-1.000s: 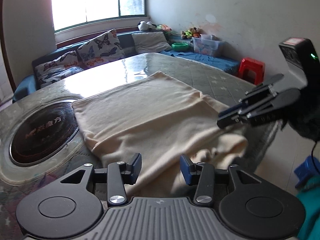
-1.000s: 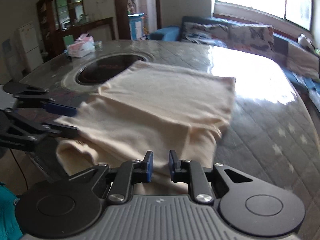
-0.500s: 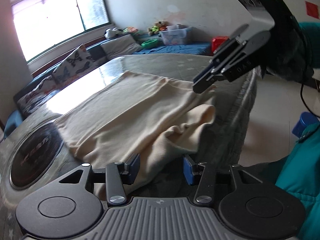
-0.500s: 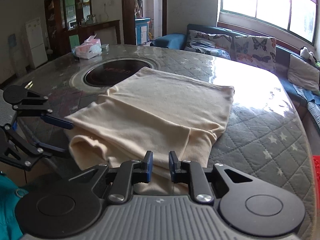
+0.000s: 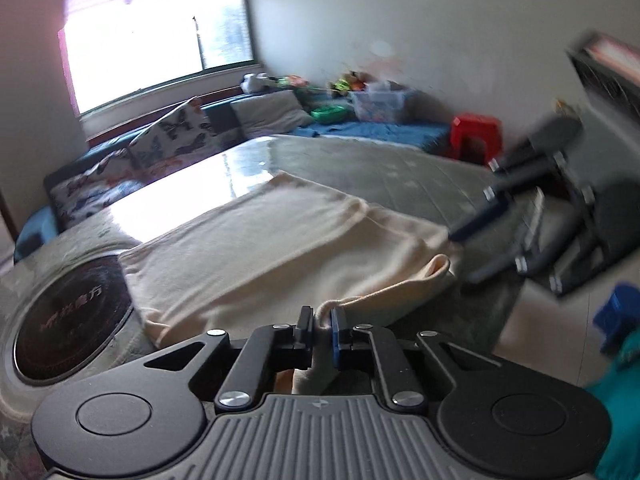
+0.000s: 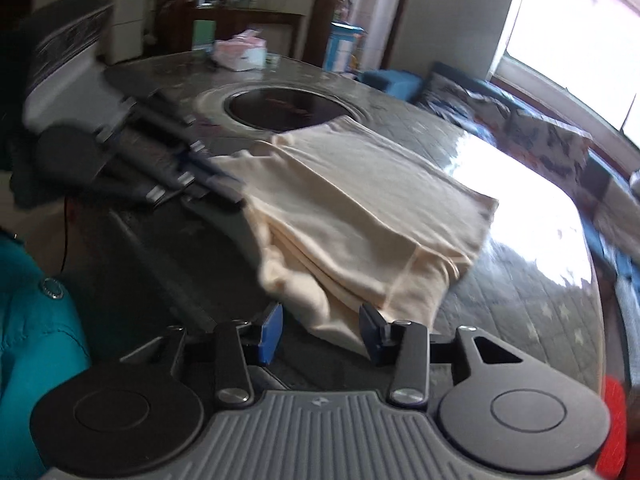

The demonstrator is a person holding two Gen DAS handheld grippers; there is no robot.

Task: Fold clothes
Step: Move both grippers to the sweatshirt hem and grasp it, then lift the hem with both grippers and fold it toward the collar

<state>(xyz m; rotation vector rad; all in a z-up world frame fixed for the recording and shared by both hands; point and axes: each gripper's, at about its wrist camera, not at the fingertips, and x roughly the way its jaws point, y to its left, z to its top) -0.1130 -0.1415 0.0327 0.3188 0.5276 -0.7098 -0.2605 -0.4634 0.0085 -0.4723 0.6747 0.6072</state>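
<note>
While left gripper (image 5: 320, 322) closes on cream garment (image 5: 280, 240), right gripper (image 6: 320, 330) opens

One cream garment (image 5: 280, 240), two tongs (image 5: 320, 326) (image 6: 320, 330), one red stool (image 5: 476, 132), one table (image 5: 400, 168)

Left wrist view sits low at the desk (image 5: 400, 168) edge, close, facing the window (image 5: 160, 36); right wrist view faces across toward the cabinets (image 6: 240, 4); both share the cream garment (image 5: 280, 236) and inset burner (image 6: 288, 110).

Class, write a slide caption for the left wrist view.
Left gripper closing its fingers on the cream garment's near edge.
</note>
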